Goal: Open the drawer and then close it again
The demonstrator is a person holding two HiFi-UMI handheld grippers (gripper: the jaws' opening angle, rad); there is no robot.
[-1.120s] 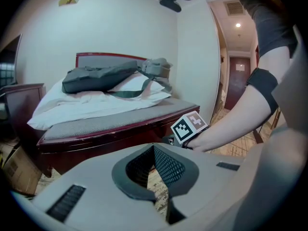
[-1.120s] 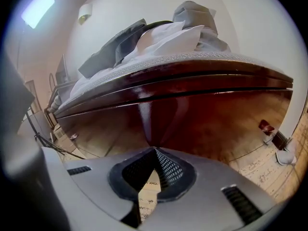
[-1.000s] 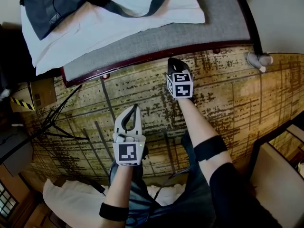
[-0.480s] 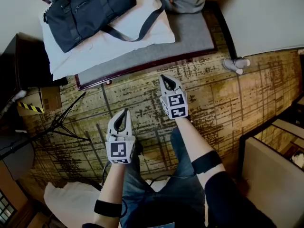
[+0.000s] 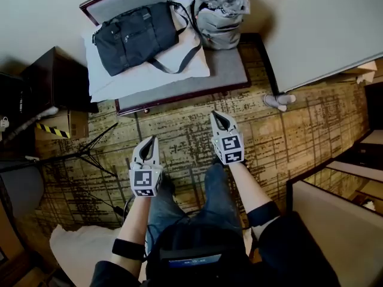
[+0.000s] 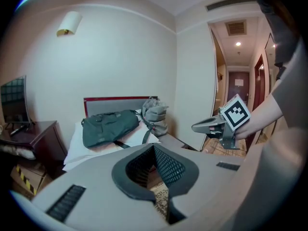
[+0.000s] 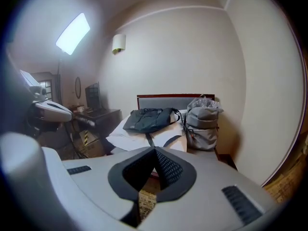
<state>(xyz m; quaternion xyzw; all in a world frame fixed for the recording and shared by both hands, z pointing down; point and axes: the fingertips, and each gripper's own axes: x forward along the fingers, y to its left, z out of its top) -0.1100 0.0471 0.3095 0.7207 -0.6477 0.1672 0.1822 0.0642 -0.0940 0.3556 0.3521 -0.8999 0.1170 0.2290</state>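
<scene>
1. Black mesh-textured pads (image 6: 168, 167) meet tip to tip on the left gripper (image 6: 154, 147). Its jaws are closed on nothing, and only a slit of floor shows beneath them.
2. The right gripper (image 7: 155, 150) reads the same: jaws pressed together and empty.
3. Both grippers are held out side by side above the patterned carpet (image 5: 179, 130), pointing toward the bench (image 5: 230, 70). They are apart from each other and touch nothing. I judge this a carrying posture rather than a working one, with the jaws closed because there is nothing in reach to grasp.
4. The drawer — the task's own thing — cannot be picked out in any view.
5. My best guess for its place is the dark wooden cabinet (image 5: 57, 76) off the bench's left end, with a screen (image 6: 12, 100) on top. The cabinet's front lies in shadow and shows no handle, seam or gap, so I cannot tell whether a drawer there stands open or shut.
6. A white pillow (image 5: 108, 85) covers the bench's left end, and a dark duffel bag (image 5: 134, 37) lies across it with its strap trailing toward the front edge. A grey backpack (image 5: 218, 17) stands upright at the back right corner, just beside the pillow.
7. Near the bench's front left corner, a cardboard box (image 5: 63, 124) with striped tape and thin tripod legs (image 5: 90, 154) sit on the carpet — likely things to step round on the way to the cabinet.
</scene>
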